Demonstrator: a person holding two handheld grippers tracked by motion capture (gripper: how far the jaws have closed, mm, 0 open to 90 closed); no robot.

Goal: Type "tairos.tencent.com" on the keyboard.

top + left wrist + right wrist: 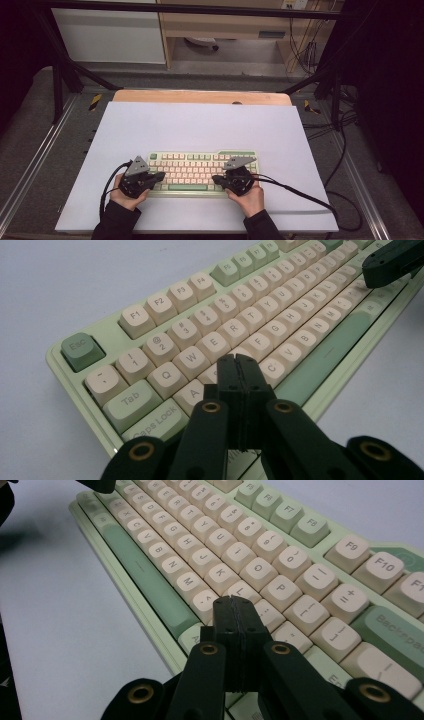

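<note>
We have the keyboard (pixel 202 173) lying flat near the front edge of the desk (pixel 200 125), and both claws poised over it. Our left claw (pixel 236 360) is fully shut on nothing, its tip over the keys just right of A. Our right claw (pixel 234 601) is likewise shut and empty, hovering by L. We cannot tell whether either tip touches a key. By our judgement, typing is only getting set up; the key presses remain.
</note>
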